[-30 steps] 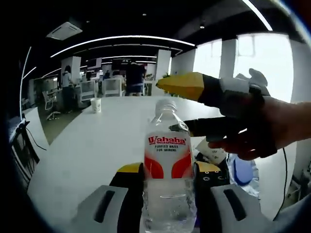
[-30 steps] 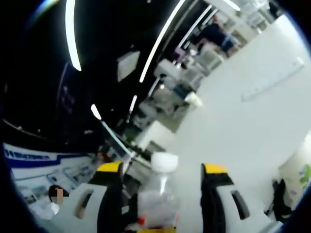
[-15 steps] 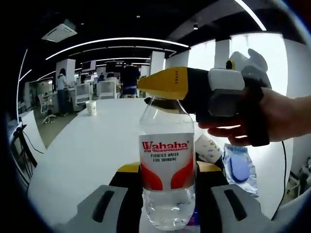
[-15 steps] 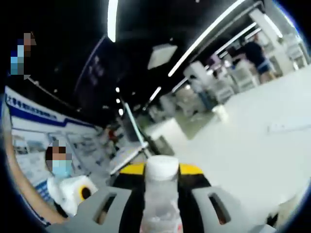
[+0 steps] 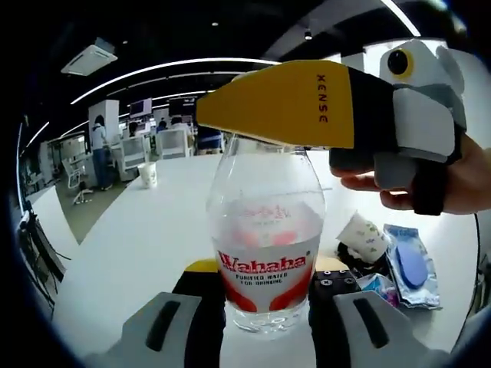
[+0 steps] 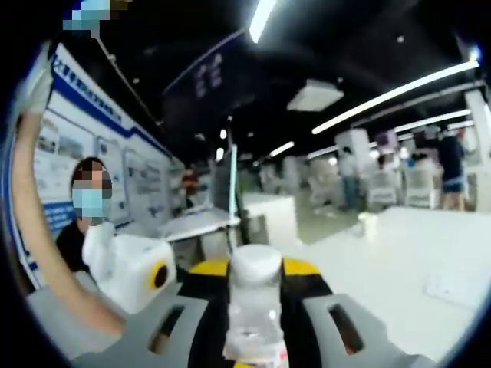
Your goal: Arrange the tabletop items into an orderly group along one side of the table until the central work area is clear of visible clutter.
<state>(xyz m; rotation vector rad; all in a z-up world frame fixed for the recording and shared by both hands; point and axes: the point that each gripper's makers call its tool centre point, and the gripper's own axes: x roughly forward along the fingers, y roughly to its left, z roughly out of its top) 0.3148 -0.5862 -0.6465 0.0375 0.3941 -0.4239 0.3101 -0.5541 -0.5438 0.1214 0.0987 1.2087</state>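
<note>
Left gripper view: the left gripper [image 5: 265, 287] is closed on the lower body of a clear water bottle [image 5: 266, 245] with a red "Wahaha" label, its yellow-tipped jaws pressing on either side. The bottle is held upright above the white table [image 5: 130, 245]. At the bottle's top, the right gripper [image 5: 253, 138] comes in from the right, held in a person's hand [image 5: 430, 180], its yellow jaw lying across the neck. Right of the bottle on the table lie a patterned paper cup [image 5: 362, 238] on its side and, just beyond it to the right, a clear packet with a blue item [image 5: 410, 264] inside. Far left on the table stands a white paper cup [image 5: 147, 175]. Desks and people fill the far background.

Right gripper view: the right gripper's jaws are clamped on the bottle's neck just under the white cap [image 6: 255, 268]. To the left, a person's arm [image 6: 46, 230] reaches down to the left gripper's body.
</note>
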